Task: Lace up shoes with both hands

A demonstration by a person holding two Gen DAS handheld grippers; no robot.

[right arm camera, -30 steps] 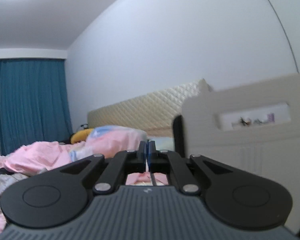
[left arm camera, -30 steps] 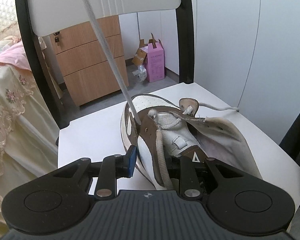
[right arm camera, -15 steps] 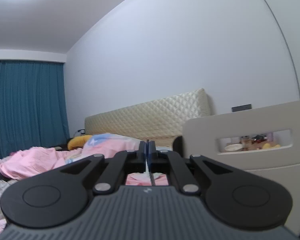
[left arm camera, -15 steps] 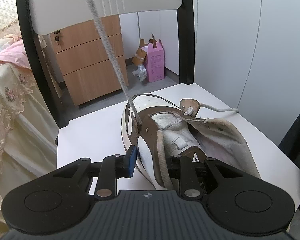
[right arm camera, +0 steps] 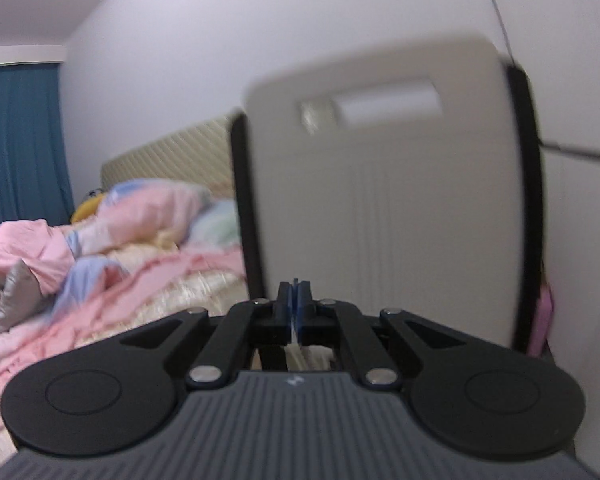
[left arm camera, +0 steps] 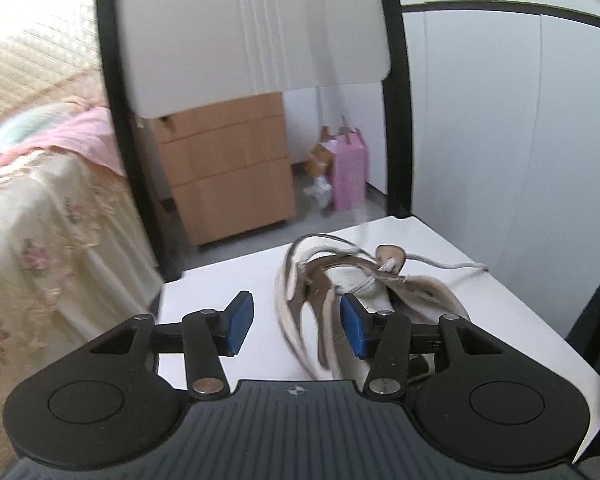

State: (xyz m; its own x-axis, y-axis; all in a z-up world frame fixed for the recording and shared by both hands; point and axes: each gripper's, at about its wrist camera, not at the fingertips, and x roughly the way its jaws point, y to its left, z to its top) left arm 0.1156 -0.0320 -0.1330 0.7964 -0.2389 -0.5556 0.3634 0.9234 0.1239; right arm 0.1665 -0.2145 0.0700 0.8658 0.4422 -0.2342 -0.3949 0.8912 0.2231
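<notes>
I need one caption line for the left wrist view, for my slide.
Left gripper opening around a partly laced shoe lying on a white chair seat.

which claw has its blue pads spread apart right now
The left claw: its jaws are opening beside the white-and-brown shoe. The right claw is shut.

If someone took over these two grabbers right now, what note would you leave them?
Left gripper: jaws opening, straddling the shoe's side, pads off it.
Right gripper: shut; a pale sliver shows between its pads, possibly the lace, too blurred to confirm.
Shoe: lying on the white chair seat, tongue flopped open, one lace end trailing right.
Done: some lacing near the toe.
Left: the remaining eyelets.
</notes>
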